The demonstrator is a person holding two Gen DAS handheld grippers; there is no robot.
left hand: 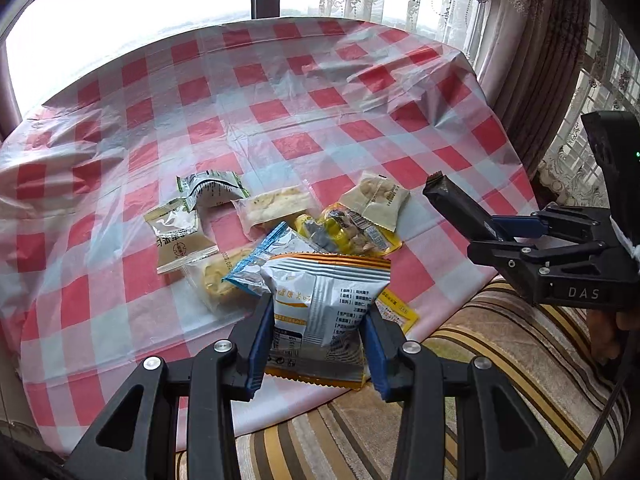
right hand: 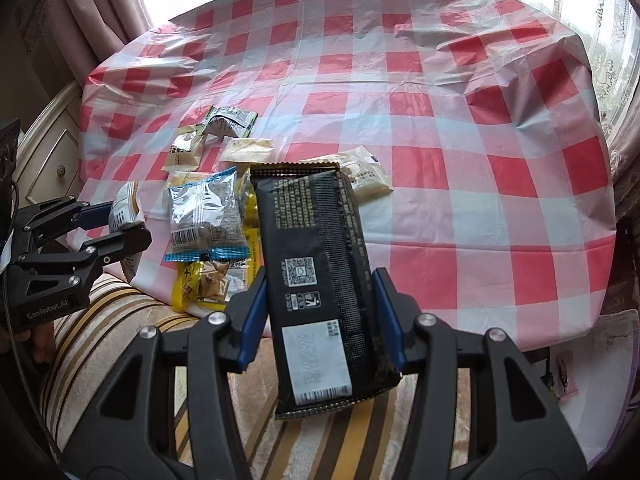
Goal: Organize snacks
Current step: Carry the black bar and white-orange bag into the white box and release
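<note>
My left gripper is shut on a silver-and-orange snack packet, held just above the near edge of the table. In the right wrist view this left gripper shows at the left with the same packet between its fingers. My right gripper is shut on a long black snack packet, blue pads pressing both long sides. The left wrist view shows the right gripper at the right with the black packet sticking out. Several loose snacks lie in a pile on the table.
A red-and-white checked plastic cloth covers the table; its far half holds no snacks. The pile includes a blue-edged clear packet, a yellow packet and beige packets. A striped cushion lies below. A cabinet stands left, curtains behind.
</note>
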